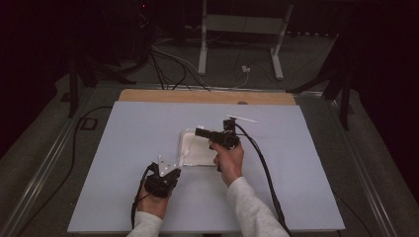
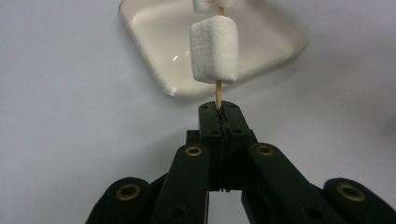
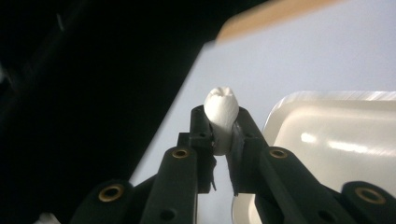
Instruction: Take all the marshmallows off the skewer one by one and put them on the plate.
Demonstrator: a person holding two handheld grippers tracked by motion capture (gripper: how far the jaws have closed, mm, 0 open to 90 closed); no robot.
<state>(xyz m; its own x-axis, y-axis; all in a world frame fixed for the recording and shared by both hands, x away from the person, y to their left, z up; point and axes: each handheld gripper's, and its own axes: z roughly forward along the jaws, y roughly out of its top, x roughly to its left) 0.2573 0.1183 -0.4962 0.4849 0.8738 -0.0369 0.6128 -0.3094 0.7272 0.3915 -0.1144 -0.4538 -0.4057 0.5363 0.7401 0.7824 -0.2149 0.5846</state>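
**Marshmallows on a skewer over the white dish**

Your left gripper (image 2: 223,122) pinches the bare end of a thin wooden skewer (image 2: 218,94), its jaws pressed together on the stick. One marshmallow (image 2: 214,49) is threaded on the skewer just beyond the jaws, and the edge of a second marshmallow (image 2: 206,5) sits farther along it. The skewer points out over the white dish (image 2: 154,56), which lies near the middle of the pale blue table (image 1: 123,148).

Your right gripper (image 3: 223,125) squeezes a third marshmallow (image 3: 222,112), pinched narrow between its jaws, held above the far left corner of the dish. In the high view the right gripper (image 1: 203,133) is at the dish's far side and the left gripper (image 1: 174,165) at its near left corner.
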